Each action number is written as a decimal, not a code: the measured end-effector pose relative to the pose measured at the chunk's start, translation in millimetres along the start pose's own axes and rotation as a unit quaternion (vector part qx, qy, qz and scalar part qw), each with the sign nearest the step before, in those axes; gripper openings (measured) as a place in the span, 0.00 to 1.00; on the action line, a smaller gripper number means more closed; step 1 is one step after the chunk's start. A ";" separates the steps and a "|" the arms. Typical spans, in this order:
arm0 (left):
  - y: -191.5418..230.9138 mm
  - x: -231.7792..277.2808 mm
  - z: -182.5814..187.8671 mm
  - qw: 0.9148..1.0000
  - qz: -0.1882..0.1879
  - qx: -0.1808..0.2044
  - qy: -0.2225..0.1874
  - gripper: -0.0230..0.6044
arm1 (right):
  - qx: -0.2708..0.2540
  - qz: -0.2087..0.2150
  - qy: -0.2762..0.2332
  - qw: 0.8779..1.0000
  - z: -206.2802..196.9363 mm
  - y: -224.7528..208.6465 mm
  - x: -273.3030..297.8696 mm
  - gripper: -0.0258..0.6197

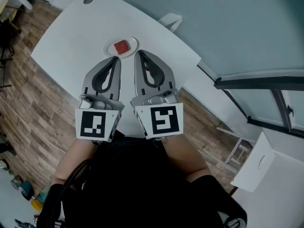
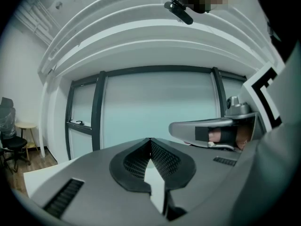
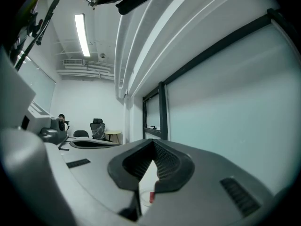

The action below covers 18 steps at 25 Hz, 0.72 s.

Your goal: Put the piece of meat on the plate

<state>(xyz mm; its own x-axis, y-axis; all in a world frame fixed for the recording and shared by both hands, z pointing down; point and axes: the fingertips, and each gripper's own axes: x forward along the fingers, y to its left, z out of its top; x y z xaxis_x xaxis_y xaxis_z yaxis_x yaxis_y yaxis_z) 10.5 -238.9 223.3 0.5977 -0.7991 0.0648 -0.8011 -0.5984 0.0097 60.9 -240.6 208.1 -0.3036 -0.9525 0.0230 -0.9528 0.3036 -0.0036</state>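
Nearest, the left gripper and right gripper, grey plastic with ribbed black pads, are both clenched on nothing. Beyond them, the blocky red piece of meat lies on the round white plate, midway across the smooth white table. The task looks finished, so the next move calls for no grasp.

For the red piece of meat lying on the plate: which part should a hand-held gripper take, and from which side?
Take the piece of meat across two opposite flat sides, coming down from above. In the head view it is a small blocky piece lying flat near the middle of the plate, so a level approach would likely meet the plate's edge first.
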 end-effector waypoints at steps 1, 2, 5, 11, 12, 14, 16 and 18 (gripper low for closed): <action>-2.4 -3.4 3.8 1.000 -0.001 0.001 -0.002 0.04 | 0.004 -0.001 -0.008 1.000 5.8 1.6 -3.7 0.04; -4.5 -6.4 7.4 1.000 -0.002 0.002 -0.004 0.04 | 0.006 -0.001 -0.015 1.000 11.0 2.8 -7.0 0.04; -7.7 -13.9 14.8 1.000 -0.003 0.009 -0.006 0.04 | 0.004 0.000 -0.028 1.000 21.9 5.3 -16.5 0.04; -15.6 -29.1 26.0 1.000 -0.009 0.012 -0.018 0.04 | -0.002 -0.003 -0.045 0.999 36.4 6.5 -36.1 0.04; -17.3 -31.0 27.1 1.000 -0.012 0.012 -0.022 0.04 | -0.003 -0.004 -0.048 0.999 38.2 7.1 -38.3 0.04; -20.4 -34.8 28.5 0.999 -0.016 0.014 -0.025 0.04 | -0.006 -0.004 -0.054 0.999 41.4 9.2 -43.0 0.04; -23.1 -38.0 29.3 0.999 -0.017 0.016 -0.022 0.04 | -0.007 -0.003 -0.057 0.998 43.1 12.6 -47.8 0.04; -25.2 -40.9 28.0 1.000 -0.017 0.018 -0.014 0.04 | -0.007 -0.001 -0.059 0.998 44.5 16.2 -51.5 0.04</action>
<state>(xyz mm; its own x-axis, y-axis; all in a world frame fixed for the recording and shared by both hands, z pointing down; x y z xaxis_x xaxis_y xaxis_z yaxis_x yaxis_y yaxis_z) 7.1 -192.8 192.4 0.6261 -0.7789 0.0370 -0.7786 -0.6270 -0.0242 60.9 -187.6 162.4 -0.3000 -0.9493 -0.0942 -0.9537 0.3005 0.0094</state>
